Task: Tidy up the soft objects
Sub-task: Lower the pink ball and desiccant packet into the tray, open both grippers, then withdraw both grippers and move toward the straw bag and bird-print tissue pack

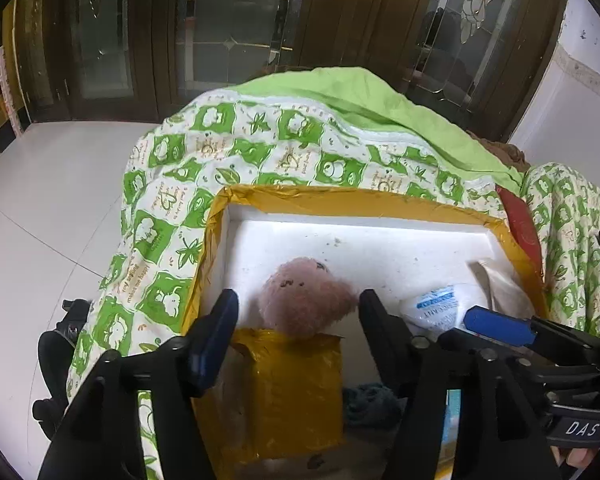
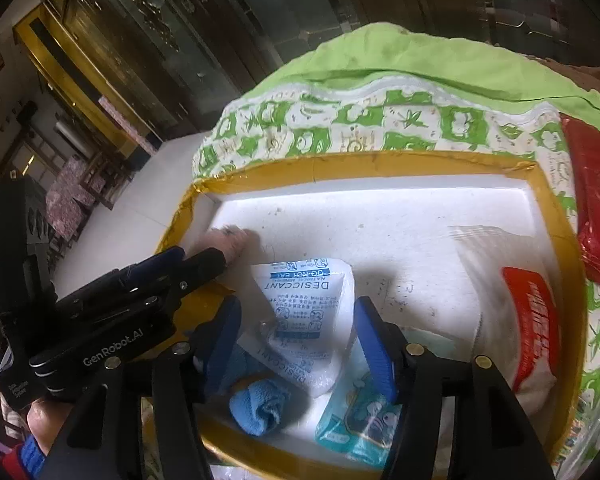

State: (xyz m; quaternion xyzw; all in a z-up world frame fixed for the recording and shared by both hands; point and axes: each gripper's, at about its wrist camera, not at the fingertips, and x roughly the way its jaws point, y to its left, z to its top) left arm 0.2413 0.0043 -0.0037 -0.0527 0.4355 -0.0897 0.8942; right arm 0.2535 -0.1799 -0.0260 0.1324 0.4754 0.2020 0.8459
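A white foam box (image 1: 380,248) with a yellow-taped rim (image 2: 380,160) sits on a green-patterned quilt. A pink plush toy (image 1: 306,300) lies in its left part, just behind the near taped wall. My left gripper (image 1: 298,322) is open, one finger on each side of the plush and neither pad pressing it. A white desiccant packet (image 2: 304,300) lies in the box between the blue pads of my right gripper (image 2: 296,340), which is open. Also in the box are a blue cloth (image 2: 260,408), a teal tissue pack (image 2: 356,420) and a white bag with a red label (image 2: 512,320).
The green and white quilt (image 1: 220,152) spreads around the box over a raised surface. A red packet (image 2: 596,200) lies on it right of the box. White floor tiles (image 1: 40,200) and dark glass-fronted cabinets (image 1: 220,20) are beyond. A hand (image 2: 44,416) holds the left gripper.
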